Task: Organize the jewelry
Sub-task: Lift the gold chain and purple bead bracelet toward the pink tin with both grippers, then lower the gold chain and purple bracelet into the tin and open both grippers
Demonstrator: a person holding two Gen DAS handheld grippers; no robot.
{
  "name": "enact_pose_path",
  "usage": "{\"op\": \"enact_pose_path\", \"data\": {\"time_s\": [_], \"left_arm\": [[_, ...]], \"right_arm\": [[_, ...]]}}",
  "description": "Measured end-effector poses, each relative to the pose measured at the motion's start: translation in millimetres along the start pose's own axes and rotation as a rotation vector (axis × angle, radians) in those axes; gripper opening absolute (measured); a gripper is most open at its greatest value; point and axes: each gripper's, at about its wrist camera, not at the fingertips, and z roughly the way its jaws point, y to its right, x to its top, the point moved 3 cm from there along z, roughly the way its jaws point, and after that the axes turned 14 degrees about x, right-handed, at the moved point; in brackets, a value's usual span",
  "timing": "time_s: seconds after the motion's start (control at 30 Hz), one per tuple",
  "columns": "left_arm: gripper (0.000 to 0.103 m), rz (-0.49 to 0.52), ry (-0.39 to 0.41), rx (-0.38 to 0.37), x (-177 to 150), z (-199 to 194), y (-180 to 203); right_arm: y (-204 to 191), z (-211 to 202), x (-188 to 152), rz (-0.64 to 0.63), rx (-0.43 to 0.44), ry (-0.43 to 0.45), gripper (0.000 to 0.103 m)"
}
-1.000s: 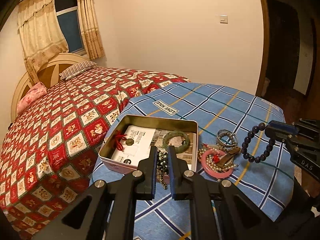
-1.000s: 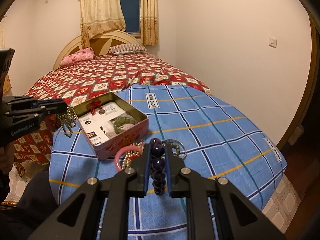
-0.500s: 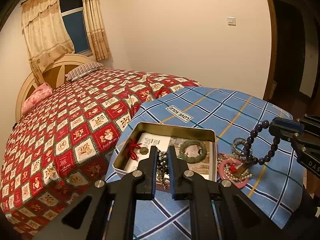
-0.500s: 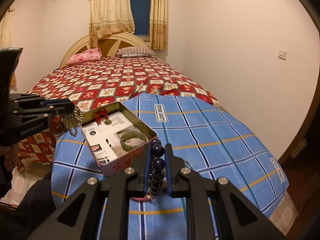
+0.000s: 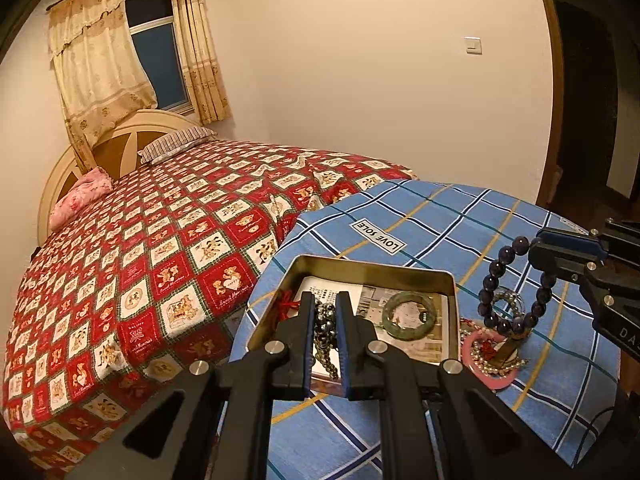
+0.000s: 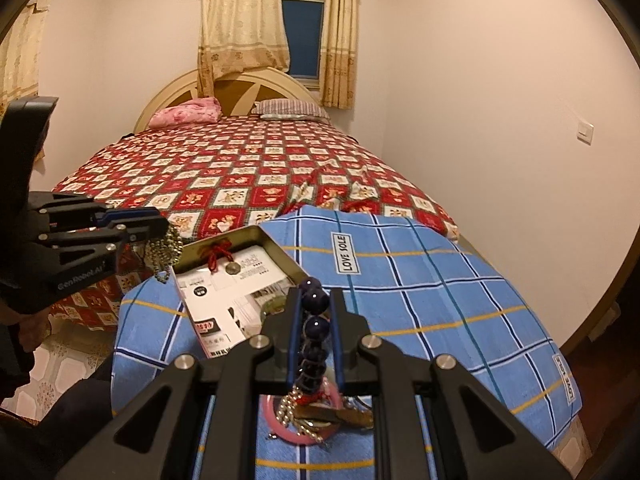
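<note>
Metal tin [image 5: 372, 270] of jewelry on a blue checked cloth [image 5: 436, 216], a gripper on either side.

Left wrist view: the left gripper [image 5: 325, 312] is clamped on a beaded chain [image 5: 323, 330] dangling over the tin's near left part; a green bangle [image 5: 408, 314] lies inside the tin, a pink bangle [image 5: 486, 376] and tangled pieces on the cloth to its right. Right wrist view: the right gripper [image 6: 314, 310] pinches a dark purple bead bracelet [image 6: 315, 326], hanging above the pink bangle [image 6: 280, 426], with the tin [image 6: 240, 236] farther left.
</note>
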Motion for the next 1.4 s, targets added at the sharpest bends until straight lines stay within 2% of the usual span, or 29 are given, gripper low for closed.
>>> {"op": "enact_pose_path", "data": {"time_s": [0.63,1.4], "left_arm": [[0.009,-0.002,-0.015,0.024,16,37,-7],[0.010,0.028,-0.137,0.024,4,108,0]], "right_arm": [[-11,48,26,-0.026,0.045,-0.008,0.015],[-12,106,24,-0.022,0.063,-0.079,0.015]]}}
